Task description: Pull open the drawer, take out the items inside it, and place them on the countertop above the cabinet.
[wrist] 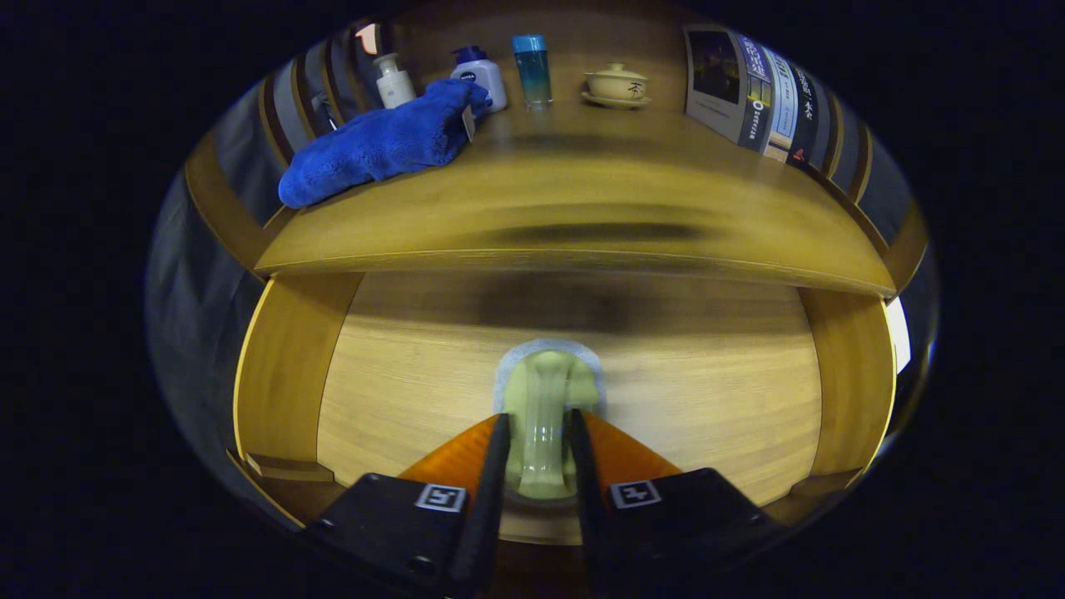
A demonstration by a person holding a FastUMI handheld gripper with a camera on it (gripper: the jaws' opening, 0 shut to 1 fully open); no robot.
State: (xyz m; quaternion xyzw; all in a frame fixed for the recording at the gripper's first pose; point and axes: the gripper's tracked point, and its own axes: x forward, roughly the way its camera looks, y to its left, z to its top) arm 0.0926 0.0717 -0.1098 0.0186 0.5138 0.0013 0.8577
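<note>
Right now I am looking down over the wide honey-coloured wooden countertop (582, 216), with the open light-wood drawer (707, 391) spread just below its front edge, so I judge I am working through the take-out step. I am holding the gripper (538, 433) narrowed to a slim gap, both fingers pressing the sides of a pale green, translucent bottle-like item (545, 399) standing over the drawer floor. Next, I am thinking, comes a steady lift onto bare wood, well apart from the rumpled blue plush towel (378, 141) and small cream lidded teacup (616, 83).
</note>
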